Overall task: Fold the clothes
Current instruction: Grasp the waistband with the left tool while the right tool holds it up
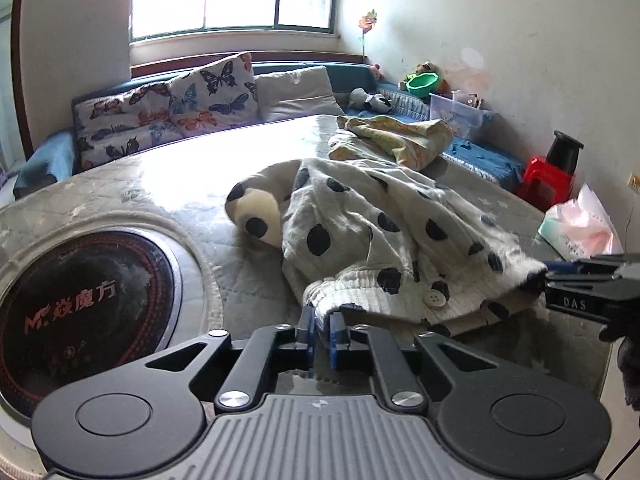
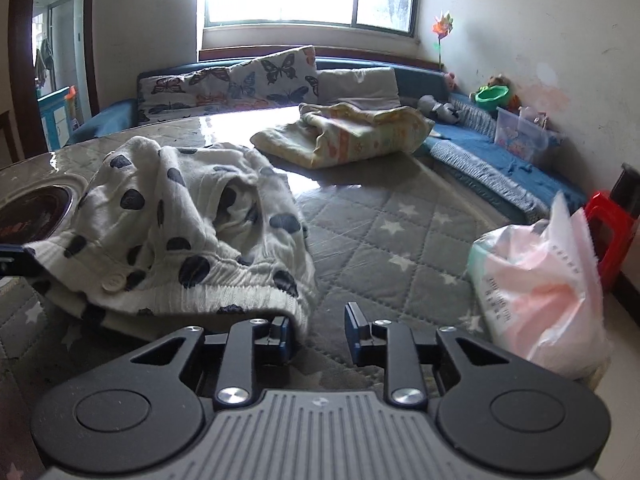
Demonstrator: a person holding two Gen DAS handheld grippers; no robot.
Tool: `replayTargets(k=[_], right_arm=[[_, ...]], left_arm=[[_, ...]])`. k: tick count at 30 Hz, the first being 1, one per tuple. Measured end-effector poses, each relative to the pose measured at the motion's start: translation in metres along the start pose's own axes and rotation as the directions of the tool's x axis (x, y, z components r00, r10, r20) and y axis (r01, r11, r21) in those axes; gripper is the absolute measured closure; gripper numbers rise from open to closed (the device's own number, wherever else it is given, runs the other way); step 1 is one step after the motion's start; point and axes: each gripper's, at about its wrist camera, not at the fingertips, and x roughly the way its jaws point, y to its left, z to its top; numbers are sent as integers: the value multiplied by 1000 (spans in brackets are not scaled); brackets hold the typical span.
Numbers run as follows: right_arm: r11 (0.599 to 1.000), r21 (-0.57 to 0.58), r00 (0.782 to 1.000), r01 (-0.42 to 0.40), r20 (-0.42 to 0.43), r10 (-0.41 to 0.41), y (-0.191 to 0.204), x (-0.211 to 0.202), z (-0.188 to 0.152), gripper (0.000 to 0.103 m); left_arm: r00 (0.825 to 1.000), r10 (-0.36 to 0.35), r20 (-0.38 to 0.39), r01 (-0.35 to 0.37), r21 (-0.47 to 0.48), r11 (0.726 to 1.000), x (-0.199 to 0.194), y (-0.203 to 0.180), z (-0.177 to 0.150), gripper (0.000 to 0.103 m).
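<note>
Fingers (image 2: 282, 334) part beside the dotted garment (image 2: 192, 216) only in right view.

The spotted garment (image 2: 192, 232) lies on the table (image 2: 400, 240), the folded cloth (image 2: 352, 136) behind it.

A grey quilted cover with white stars (image 2: 400, 236) lay over the table under clear film. On it lay the crumpled polka-dot garment (image 2: 192, 232), a yellowish folded cloth (image 2: 348, 136) farther back, and a pink plastic bag (image 2: 540, 292) at the right edge. A round dark inset (image 1: 80, 312) sat at the left.
</note>
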Motion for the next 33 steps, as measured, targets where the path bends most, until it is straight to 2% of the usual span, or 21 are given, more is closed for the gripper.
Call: replayTargets(k=[2, 9, 14, 16, 17, 22, 26, 31, 33], right_arm=[[999, -26, 999, 22, 27, -21, -1, -8, 1, 78], [996, -92, 989, 17, 148, -3, 13, -54, 10, 78], [986, -168, 987, -24, 153, 50, 30, -82, 4, 79], [982, -187, 987, -32, 149, 61, 35, -88, 2, 83], [980, -194, 987, -46, 140, 74, 37, -91, 0, 87], [963, -245, 988, -110, 78, 132, 51, -107, -18, 92], [943, -248, 975, -221, -27, 221, 63, -116, -36, 94], [898, -271, 936, -347, -158, 314, 78, -123, -57, 94], [871, -285, 912, -401, -215, 350, 85, -124, -62, 93]], left_arm=[[1000, -7, 16, 7, -6, 1000, -7, 3, 2, 96], [996, -3, 90, 2, 17, 1000, -43, 11, 10, 96], [995, 0, 98, -5, 48, 999, -67, 19, 5, 96], [996, -5, 91, 0, 62, 998, -75, 20, 0, 96], [996, -10, 87, 4, 68, 998, -79, 20, -3, 96], [998, -31, 53, 26, 95, 995, -99, 23, -25, 96], [999, -32, 18, 29, 115, 993, -112, 27, -47, 96], [998, -42, -47, 47, 115, 992, -127, 41, -72, 96], [996, -51, -77, 59, 112, 992, -132, 46, -81, 96]])
